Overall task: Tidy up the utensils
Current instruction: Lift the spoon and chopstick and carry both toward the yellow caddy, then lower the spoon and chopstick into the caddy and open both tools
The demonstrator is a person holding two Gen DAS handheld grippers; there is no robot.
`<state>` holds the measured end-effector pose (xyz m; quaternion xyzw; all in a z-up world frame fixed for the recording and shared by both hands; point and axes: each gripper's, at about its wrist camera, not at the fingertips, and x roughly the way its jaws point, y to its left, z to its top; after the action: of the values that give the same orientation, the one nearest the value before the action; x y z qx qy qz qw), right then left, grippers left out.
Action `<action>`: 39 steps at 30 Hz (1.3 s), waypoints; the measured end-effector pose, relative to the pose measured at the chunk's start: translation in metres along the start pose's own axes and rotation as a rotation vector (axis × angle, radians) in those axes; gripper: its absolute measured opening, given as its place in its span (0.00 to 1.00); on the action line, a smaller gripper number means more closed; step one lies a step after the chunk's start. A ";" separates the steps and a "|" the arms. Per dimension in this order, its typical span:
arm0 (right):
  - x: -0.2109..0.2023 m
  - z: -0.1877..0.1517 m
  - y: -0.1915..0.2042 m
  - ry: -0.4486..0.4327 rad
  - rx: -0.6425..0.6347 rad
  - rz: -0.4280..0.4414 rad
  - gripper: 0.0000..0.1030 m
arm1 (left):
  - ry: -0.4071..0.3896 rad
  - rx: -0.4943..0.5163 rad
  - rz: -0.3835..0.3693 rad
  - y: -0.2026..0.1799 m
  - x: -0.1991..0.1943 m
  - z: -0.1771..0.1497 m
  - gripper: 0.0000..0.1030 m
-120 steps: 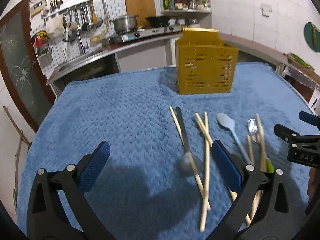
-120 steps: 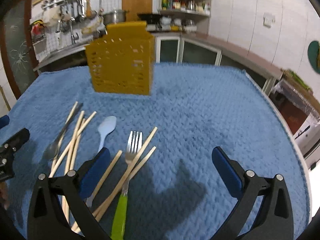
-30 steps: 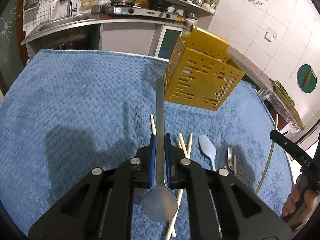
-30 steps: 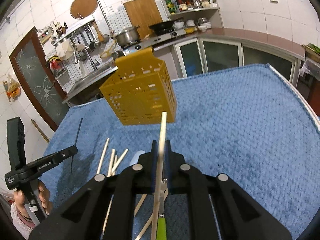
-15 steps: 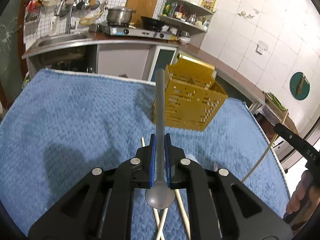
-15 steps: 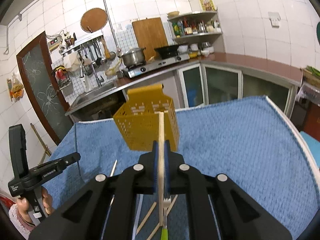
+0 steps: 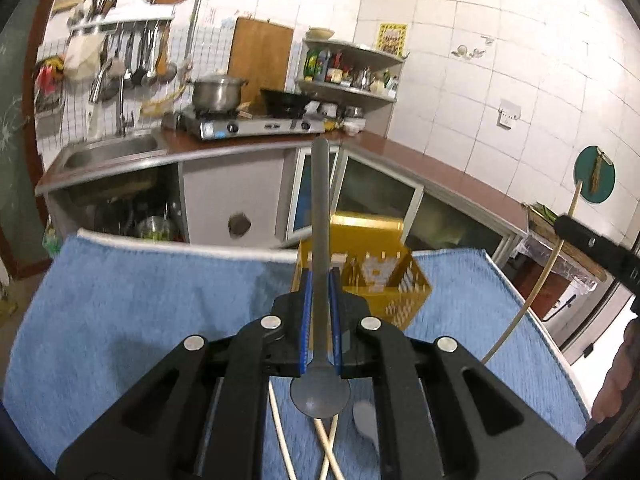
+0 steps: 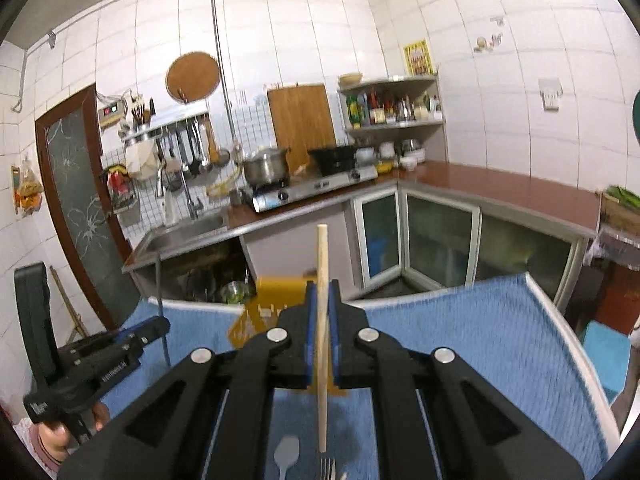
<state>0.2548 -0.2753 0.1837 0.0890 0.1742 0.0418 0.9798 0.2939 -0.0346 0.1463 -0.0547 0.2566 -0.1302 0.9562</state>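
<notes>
Both grippers are lifted above the table, each pinching one utensil.

The left gripper [image 7: 320,316] has its blue pads pressed on the handle of a grey metal spoon [image 7: 321,240], bowl toward the camera, handle pointing up and away over the yellow basket [image 7: 384,276]. The right gripper [image 8: 321,332] pinches a wooden chopstick [image 8: 322,280] between its pads, the stick standing nearly upright in its view with both ends free. The basket stands on the blue towel [image 7: 140,304] that covers the table, toward its far edge, in front of both grippers. On the towel below lie more chopsticks [image 7: 328,444], a pale spoon [image 8: 286,454] and a fork [image 8: 327,468], close together. A hand [image 8: 60,436] holds the left gripper's grip at the lower left of the right view.
</notes>
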 end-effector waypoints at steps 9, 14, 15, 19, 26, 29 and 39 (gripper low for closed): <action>0.026 0.055 0.010 -0.145 0.001 -0.021 0.06 | -0.112 0.070 0.010 -0.022 0.034 0.060 0.07; 0.053 0.059 0.005 -0.163 0.015 -0.021 0.06 | -0.116 0.076 0.027 -0.020 0.074 0.072 0.07; 0.060 0.057 0.004 -0.162 0.015 -0.020 0.06 | -0.114 0.076 0.028 -0.019 0.082 0.072 0.07; 0.088 0.045 0.001 -0.121 0.001 -0.017 0.06 | -0.099 0.094 0.034 -0.018 0.108 0.063 0.07; 0.130 0.007 -0.008 -0.061 -0.019 -0.010 0.06 | -0.073 0.116 0.024 -0.012 0.136 0.033 0.07; 0.142 -0.010 -0.009 -0.040 -0.038 -0.008 0.06 | -0.062 0.123 0.033 -0.009 0.142 0.022 0.07; 0.178 -0.054 -0.004 0.069 -0.088 -0.009 0.06 | -0.018 0.126 0.055 -0.008 0.157 0.002 0.07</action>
<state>0.4028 -0.2510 0.0740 0.0437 0.2061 0.0483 0.9764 0.4236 -0.0854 0.0743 0.0114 0.2406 -0.1192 0.9632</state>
